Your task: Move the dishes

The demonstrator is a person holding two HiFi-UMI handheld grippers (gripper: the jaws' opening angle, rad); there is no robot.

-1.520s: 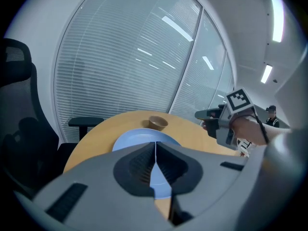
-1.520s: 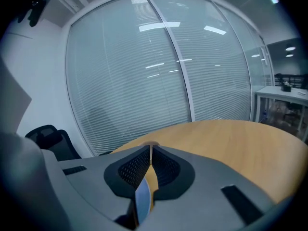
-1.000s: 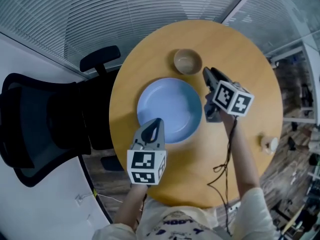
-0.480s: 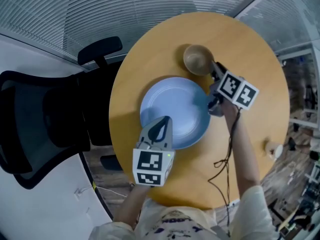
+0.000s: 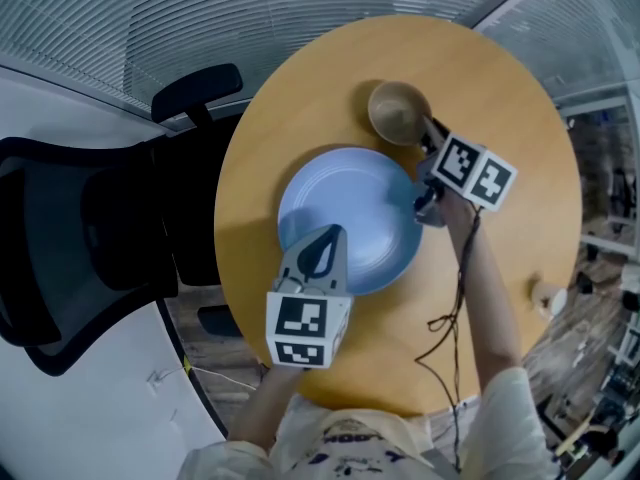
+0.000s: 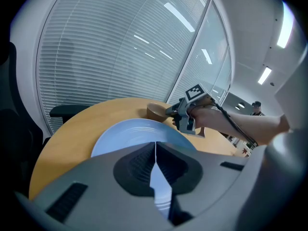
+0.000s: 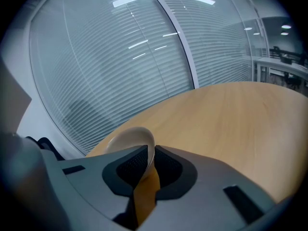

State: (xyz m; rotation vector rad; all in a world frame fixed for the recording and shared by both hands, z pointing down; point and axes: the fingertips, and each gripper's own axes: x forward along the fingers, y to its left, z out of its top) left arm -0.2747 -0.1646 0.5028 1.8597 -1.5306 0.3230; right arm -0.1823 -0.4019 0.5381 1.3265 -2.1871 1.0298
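A pale blue plate (image 5: 362,196) lies in the middle of the round wooden table (image 5: 505,88). My left gripper (image 5: 332,234) is shut and hangs over the plate's near rim, with nothing between its fingers; blue (image 6: 130,133) shows under its tips (image 6: 155,146). A small tan bowl (image 5: 394,108) sits past the plate at the far side. My right gripper (image 5: 428,131) is shut on the bowl's near rim. In the right gripper view the bowl (image 7: 126,139) looks tilted, and its wall runs between the jaws (image 7: 148,154).
A black office chair (image 5: 90,238) stands left of the table, and another chair back (image 5: 196,92) is behind it against the blind-covered glass wall. A small white object (image 5: 545,296) sits at the table's right edge. A cable (image 5: 452,308) hangs from my right gripper.
My right gripper moved forward to the bowl and shut on its rim. The left gripper edged a little further over the plate.
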